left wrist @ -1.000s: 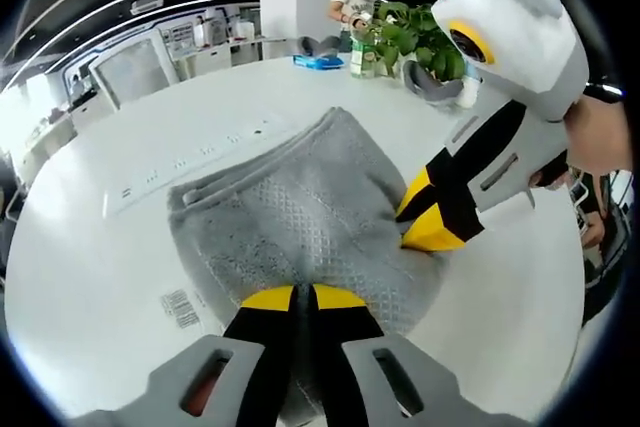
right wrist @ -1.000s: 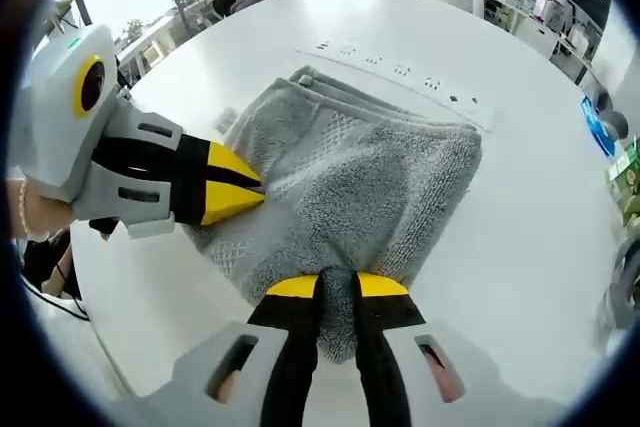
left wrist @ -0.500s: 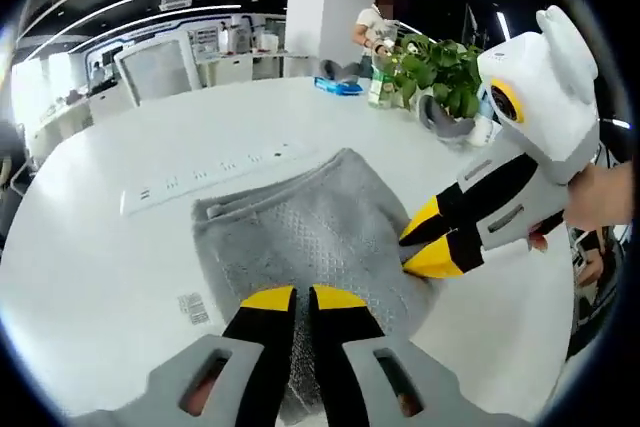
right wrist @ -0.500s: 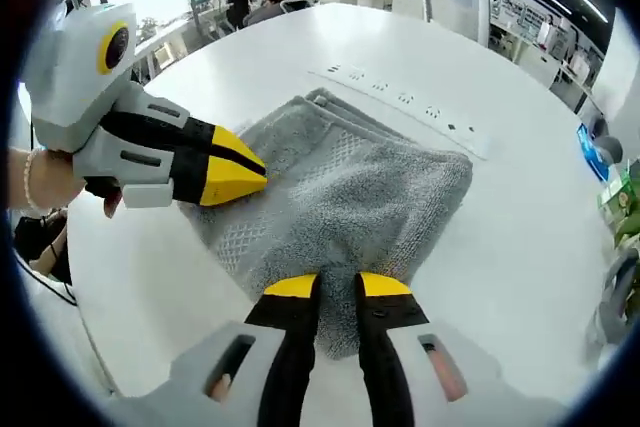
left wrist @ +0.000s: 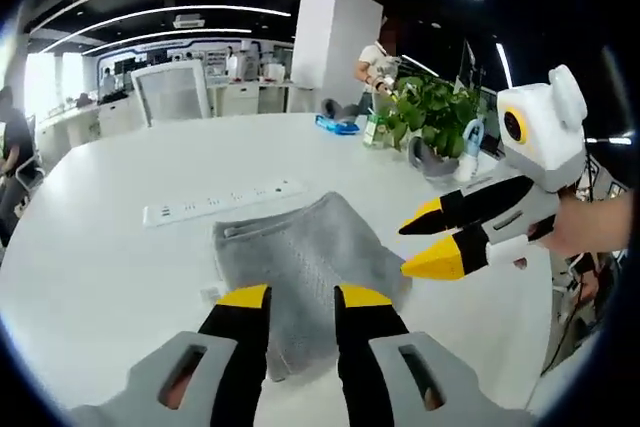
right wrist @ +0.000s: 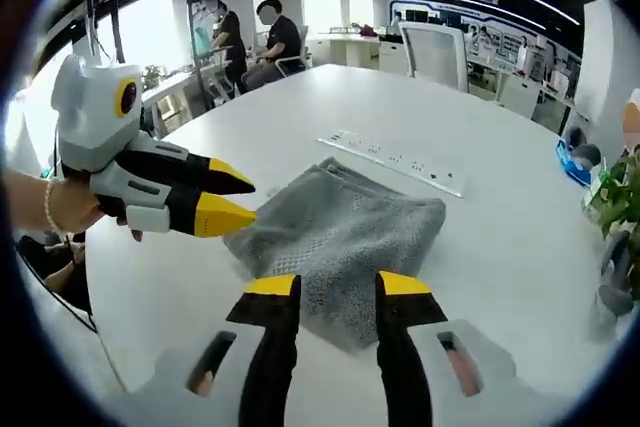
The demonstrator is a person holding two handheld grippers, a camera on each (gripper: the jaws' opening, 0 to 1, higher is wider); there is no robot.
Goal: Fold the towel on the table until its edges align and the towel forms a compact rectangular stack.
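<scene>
Towel [left wrist: 300, 267]: one, folded; two grippers, jaws apart.

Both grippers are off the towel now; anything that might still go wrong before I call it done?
The towel lies folded, but its near corner looks loose and uneven, so the edges may not count as aligned. Both the left gripper and right gripper hover open close above it; a careless dip might snag the fold and reopen it.

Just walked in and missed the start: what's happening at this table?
A person holds two handheld grippers above a grey towel that lies folded into a compact stack on the white table. The left gripper and right gripper are both open and hold nothing. A power strip lies beyond the towel.
</scene>
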